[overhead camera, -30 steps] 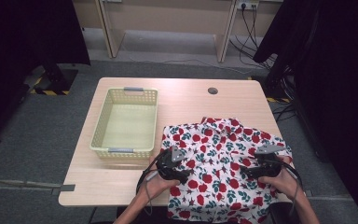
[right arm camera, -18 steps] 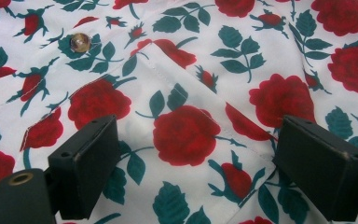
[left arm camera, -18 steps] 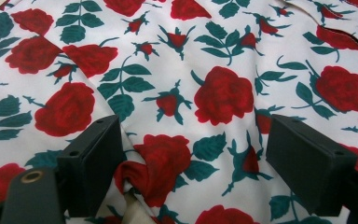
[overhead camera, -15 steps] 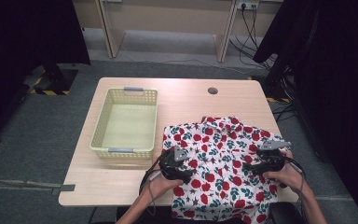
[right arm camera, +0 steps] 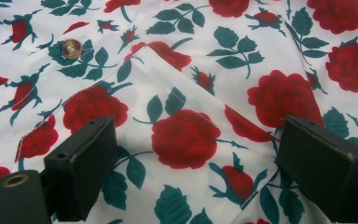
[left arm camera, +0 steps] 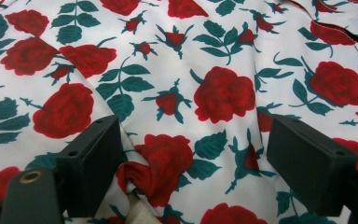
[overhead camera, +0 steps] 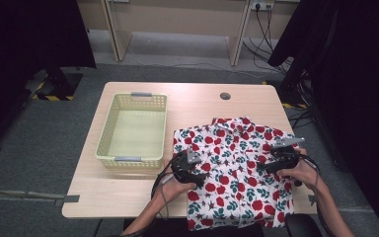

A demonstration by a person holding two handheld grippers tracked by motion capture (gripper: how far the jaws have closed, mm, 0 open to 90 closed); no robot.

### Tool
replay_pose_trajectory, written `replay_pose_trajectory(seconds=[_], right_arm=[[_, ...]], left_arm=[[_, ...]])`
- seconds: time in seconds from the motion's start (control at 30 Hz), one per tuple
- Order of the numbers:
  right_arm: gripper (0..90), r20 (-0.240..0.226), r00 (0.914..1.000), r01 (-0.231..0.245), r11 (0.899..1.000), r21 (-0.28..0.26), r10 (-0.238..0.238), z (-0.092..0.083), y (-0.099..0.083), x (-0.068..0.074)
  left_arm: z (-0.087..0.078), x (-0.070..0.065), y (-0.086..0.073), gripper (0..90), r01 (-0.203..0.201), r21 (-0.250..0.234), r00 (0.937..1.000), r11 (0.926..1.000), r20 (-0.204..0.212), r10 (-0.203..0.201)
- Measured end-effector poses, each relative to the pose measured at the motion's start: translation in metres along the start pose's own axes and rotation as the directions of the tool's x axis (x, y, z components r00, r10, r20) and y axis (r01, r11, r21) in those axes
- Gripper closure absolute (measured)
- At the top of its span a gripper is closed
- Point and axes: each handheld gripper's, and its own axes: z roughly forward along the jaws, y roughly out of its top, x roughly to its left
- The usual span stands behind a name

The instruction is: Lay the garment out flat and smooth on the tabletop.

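The white short-sleeved cotton shirt printed with red roses and green leaves lies spread flat at the table's five o'clock, its hem hanging over the near edge. The left gripper sits at the shirt's nine o'clock edge with its jaws spread wide over a small bunched fold, nothing pinched. The right gripper, at the three o'clock edge, has just been widening its jaws, which straddle the flat chest pocket (a brown button lies nearby) without pressing it. Compared with a second ago, the right hand has slid outward toward the shirt's edge and the cloth looks smoother, so flattening seems about done and folding likely comes next. The pale green perforated plastic basket waits at ten o'clock.
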Motion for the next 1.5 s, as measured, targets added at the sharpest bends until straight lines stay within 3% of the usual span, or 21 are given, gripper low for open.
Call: replay_pose_trajectory(seconds=[0.2,0.23,0.33,0.5,0.6,0.67,0.73,0.87,1.17,1.5], right_arm=[[12.4,0.025,0.9995,-0.016,1.000,-0.024,0.017,-0.006,-0.010,0.005],[12.3,0.030,0.9987,-0.042,0.999,-0.026,0.042,-0.008,-0.013,0.004],[12.3,0.044,0.9976,-0.051,0.998,-0.038,0.053,-0.014,-0.021,0.003],[12.3,0.050,0.9971,-0.057,0.998,-0.030,0.058,-0.019,-0.026,0.003],[12.7,0.069,0.9947,-0.075,0.997,-0.014,0.075,-0.023,-0.026,0.005],[12.7,0.075,0.9930,-0.088,0.995,-0.050,0.092,-0.028,-0.026,0.009],[12.4,0.050,0.9912,-0.117,0.989,-0.089,0.122,-0.033,-0.027,0.013],[10.7,0.061,0.9916,-0.109,0.990,-0.087,0.114,-0.038,-0.027,0.024],[10.3,0.076,0.9893,-0.119,0.990,-0.075,0.125,-0.043,-0.035,0.039],[10.3,0.059,0.9901,-0.121,0.988,-0.093,0.127,-0.055,-0.042,0.053]], left_arm=[[-0.004,-0.005,-0.005,17.4,-0.015,-0.009,0.9997,0.9998,0.019,0.016],[-0.004,-0.006,-0.005,17.3,-0.015,-0.007,0.9997,0.9999,0.020,0.016],[-0.003,-0.011,-0.004,16.3,-0.025,-0.006,0.9994,0.9997,0.025,0.025],[-0.004,-0.016,-0.004,16.0,-0.039,0.001,0.9985,0.9993,0.038,0.038],[-0.009,-0.015,-0.005,15.9,-0.024,-0.021,0.9988,0.9995,0.042,0.025],[-0.015,-0.012,-0.006,15.2,0.006,-0.052,0.9991,0.9987,0.042,-0.004],[-0.021,-0.009,-0.007,13.8,0.031,-0.070,0.9988,0.9971,0.040,-0.028],[-0.029,-0.004,-0.009,11.1,0.051,-0.090,0.9983,0.9947,0.034,-0.048],[-0.041,-0.001,-0.022,7.8,0.061,-0.082,0.9976,0.9948,0.037,-0.058],[-0.048,0.001,-0.034,6.1,0.079,-0.058,0.9966,0.9952,0.028,-0.078]])
